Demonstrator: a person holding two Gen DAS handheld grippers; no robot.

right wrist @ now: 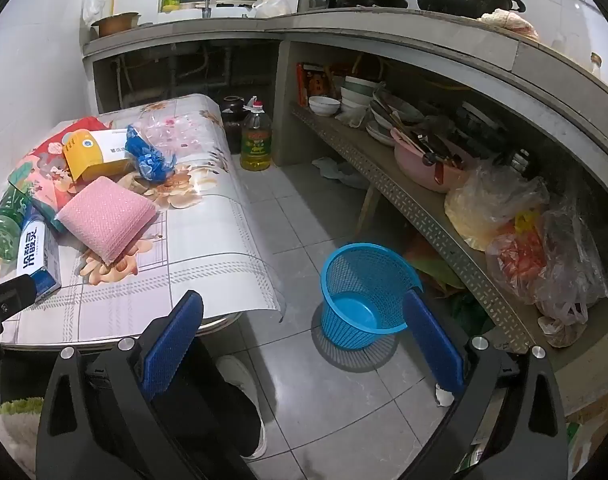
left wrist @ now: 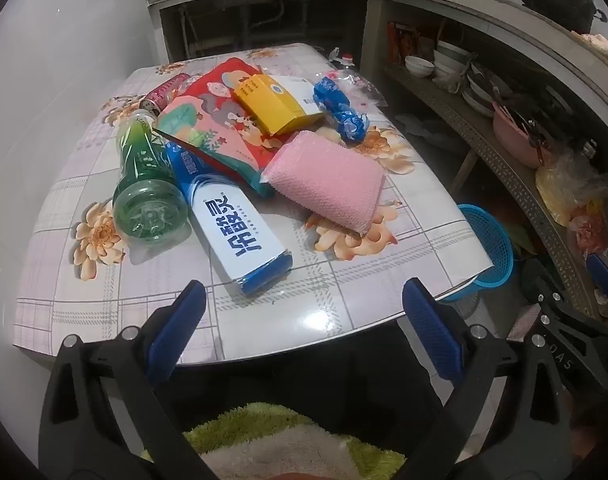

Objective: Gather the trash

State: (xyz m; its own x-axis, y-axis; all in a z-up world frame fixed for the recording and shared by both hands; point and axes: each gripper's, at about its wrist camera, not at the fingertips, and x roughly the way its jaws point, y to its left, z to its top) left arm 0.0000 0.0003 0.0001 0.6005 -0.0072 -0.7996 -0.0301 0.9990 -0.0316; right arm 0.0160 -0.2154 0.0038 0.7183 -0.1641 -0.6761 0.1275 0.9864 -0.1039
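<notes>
Trash lies in a heap on the floral table (left wrist: 344, 280): a green plastic bottle (left wrist: 147, 184), a white and blue box (left wrist: 239, 232), a pink bubble-wrap pouch (left wrist: 328, 180), a red and pink packet (left wrist: 207, 128), a yellow box (left wrist: 275, 106), a blue crumpled wrapper (left wrist: 342, 110) and a red can (left wrist: 165, 92). An empty blue mesh basket (right wrist: 364, 296) stands on the floor right of the table. My left gripper (left wrist: 304, 332) is open and empty over the table's near edge. My right gripper (right wrist: 304, 340) is open and empty above the floor, near the basket.
A concrete counter (right wrist: 384, 28) with pots runs along the back and right. Its lower shelf (right wrist: 424, 220) holds bowls, a pink basin and plastic bags. An oil bottle (right wrist: 255, 140) stands on the floor behind the table. A shoe (right wrist: 239, 376) is below my right gripper.
</notes>
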